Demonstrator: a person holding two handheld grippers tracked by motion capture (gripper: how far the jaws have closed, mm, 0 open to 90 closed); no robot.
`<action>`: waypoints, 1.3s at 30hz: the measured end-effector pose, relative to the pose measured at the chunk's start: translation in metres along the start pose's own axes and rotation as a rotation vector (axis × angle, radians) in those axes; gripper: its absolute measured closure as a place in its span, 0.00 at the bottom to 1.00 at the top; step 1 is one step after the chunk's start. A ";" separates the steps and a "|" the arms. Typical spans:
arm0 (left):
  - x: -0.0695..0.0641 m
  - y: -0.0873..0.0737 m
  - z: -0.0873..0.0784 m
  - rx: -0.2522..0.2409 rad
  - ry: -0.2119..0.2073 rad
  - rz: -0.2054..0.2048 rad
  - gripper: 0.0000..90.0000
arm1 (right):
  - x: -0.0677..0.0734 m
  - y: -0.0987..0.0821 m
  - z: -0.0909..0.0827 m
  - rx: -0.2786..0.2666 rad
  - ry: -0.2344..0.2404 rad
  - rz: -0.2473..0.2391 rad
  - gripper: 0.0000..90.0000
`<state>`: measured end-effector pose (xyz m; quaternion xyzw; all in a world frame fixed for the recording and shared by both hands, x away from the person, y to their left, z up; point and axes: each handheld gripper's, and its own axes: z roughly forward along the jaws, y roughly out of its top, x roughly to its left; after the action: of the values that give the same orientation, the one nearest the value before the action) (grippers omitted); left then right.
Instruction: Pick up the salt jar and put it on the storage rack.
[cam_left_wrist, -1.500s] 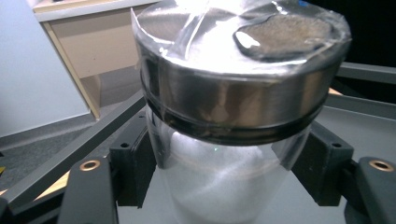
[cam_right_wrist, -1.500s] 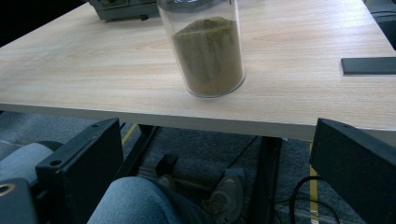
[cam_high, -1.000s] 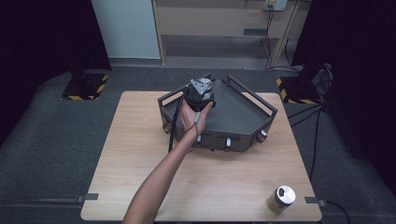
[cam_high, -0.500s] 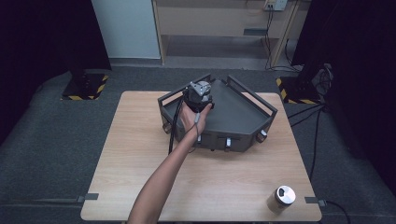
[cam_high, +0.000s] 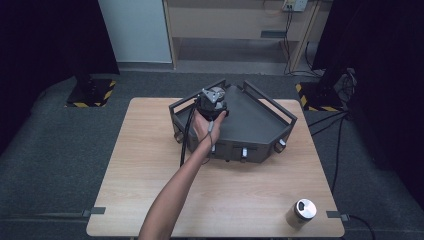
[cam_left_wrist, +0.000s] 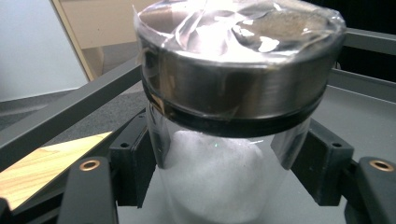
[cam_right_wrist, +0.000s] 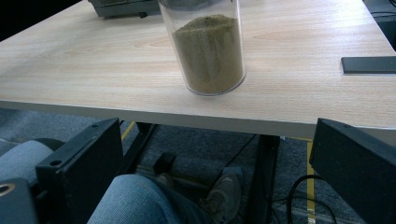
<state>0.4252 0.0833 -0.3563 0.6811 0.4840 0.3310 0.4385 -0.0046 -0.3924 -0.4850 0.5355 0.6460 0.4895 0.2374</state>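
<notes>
Here, left tool (cam_left_wrist: 219, 186) clamped on jar (cam_left_wrist: 224, 186), right tool (cam_right_wrist: 210, 177) wide open

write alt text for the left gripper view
A clear jar of white powder, topped by a metal lid under crinkled plastic film, is clamped between the two black pads of the left claw. It sits over a grey tray with rails, and a corner of the wooden table shows lower left.
</notes>
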 end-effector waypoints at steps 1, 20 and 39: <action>0.000 0.000 0.000 0.002 -0.001 -0.001 0.33 | 0.000 0.000 0.000 -0.001 0.000 0.000 0.04; -0.002 0.000 0.001 -0.002 0.008 -0.009 0.33 | 0.000 0.000 -0.001 -0.003 0.007 -0.006 0.04; -0.014 0.002 -0.010 -0.036 0.045 0.028 0.08 | 0.001 0.001 0.000 -0.001 0.021 -0.008 0.04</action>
<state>0.4126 0.0731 -0.3512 0.6722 0.4782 0.3612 0.4348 -0.0046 -0.3914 -0.4841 0.5277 0.6501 0.4945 0.2331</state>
